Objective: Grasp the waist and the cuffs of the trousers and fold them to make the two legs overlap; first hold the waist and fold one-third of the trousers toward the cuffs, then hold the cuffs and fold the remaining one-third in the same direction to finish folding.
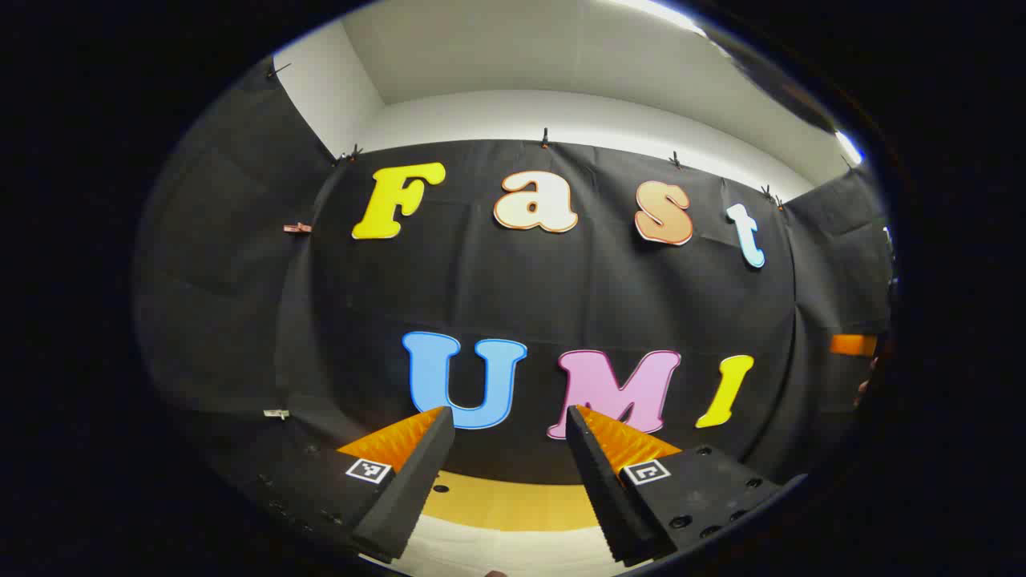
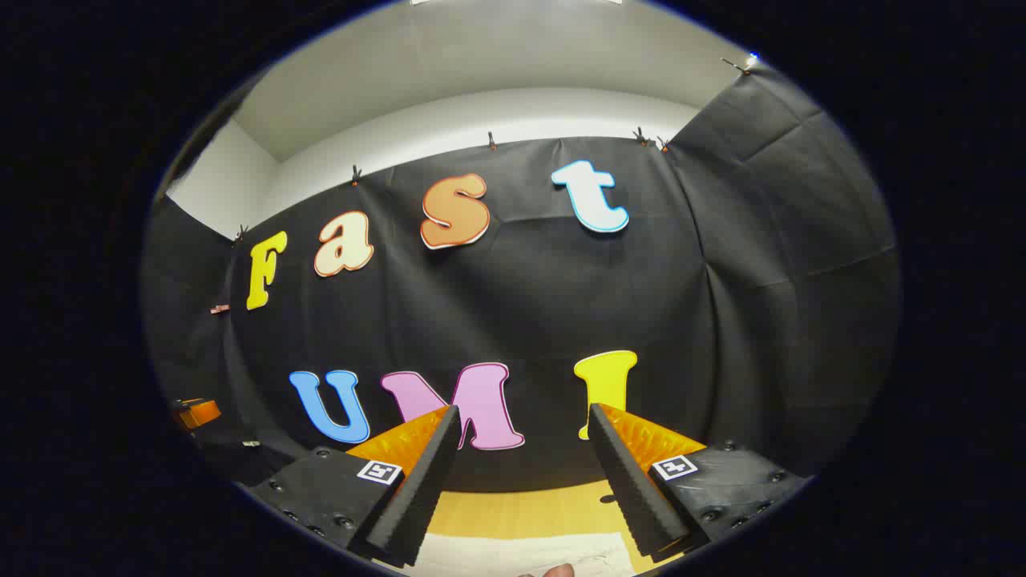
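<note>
Matt wooden table [image 2: 513, 509]; pale cloth trousers [image 2: 521, 554].

My left gripper [image 1: 509, 421] and right gripper [image 2: 523, 418] each carry two wedge-shaped fingers with ribbed pads, on dark mounts with round screw holes and small square black-and-white markers.

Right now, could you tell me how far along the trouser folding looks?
Nothing looks done yet. Both the left tongs and the right tongs are open, empty and aimed at the booth wall. A pale cloth, possibly the trousers, lies on the wooden table below. Every grasp and fold remains.
</note>
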Demonstrator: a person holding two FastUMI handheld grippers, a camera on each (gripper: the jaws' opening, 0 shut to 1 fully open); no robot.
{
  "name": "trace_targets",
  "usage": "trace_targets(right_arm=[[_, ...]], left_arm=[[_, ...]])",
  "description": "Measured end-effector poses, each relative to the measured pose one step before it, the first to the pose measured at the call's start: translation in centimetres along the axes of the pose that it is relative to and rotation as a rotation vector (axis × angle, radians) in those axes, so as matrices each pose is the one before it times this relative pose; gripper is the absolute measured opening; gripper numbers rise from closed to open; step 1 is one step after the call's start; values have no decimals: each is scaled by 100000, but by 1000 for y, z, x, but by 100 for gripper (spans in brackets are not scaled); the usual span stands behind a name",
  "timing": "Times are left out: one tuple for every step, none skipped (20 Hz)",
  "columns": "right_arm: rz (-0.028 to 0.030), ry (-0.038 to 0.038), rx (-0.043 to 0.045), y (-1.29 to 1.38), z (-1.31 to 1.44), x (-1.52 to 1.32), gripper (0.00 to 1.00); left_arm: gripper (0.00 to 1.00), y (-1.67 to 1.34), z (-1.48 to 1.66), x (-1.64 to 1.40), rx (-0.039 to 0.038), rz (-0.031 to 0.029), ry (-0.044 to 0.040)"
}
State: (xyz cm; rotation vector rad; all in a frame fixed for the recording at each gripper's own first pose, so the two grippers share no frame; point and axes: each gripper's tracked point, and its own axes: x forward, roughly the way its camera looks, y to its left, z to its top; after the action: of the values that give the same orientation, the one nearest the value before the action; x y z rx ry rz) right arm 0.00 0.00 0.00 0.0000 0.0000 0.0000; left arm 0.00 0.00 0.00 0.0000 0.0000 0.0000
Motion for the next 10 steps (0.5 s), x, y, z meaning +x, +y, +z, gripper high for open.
trace_targets(right_arm=[[-2774,-2048,-5020,-393,-1090,-658,91],[-1553,753,-4145,-59,-1595,-676,97],[693,1387,-1344,670,-1604,-1123,100],[980,1278,336,985,-1480,-504,97],[-1252,539,305,540,-1503,-272,100],[-2397,739,-754,133,-1459,-180,97],[-1868,913,-1682,193,-1547,-123,97],[-1905,1281,-1964,291,-1146,-198,100],[-815,1088,-2116,507,-939,-368,97],[-48,558,-2224,703,-570,-349,97]], left_arm=[[90,814,-1389,33,1398,-1036,-713],[89,622,-1457,-53,-922,-1429,352],[89,692,-1463,78,-2422,-1577,1284],[89,1026,-1538,-114,-1279,-709,741],[89,1416,-1227,133,-503,713,432],[89,1462,-1279,194,-498,187,653],[89,978,-1158,28,-251,55,1161],[89,883,-1487,63,-25,302,2063],[89,899,-1376,66,186,790,1965],[89,714,-921,9,394,396,1349]])
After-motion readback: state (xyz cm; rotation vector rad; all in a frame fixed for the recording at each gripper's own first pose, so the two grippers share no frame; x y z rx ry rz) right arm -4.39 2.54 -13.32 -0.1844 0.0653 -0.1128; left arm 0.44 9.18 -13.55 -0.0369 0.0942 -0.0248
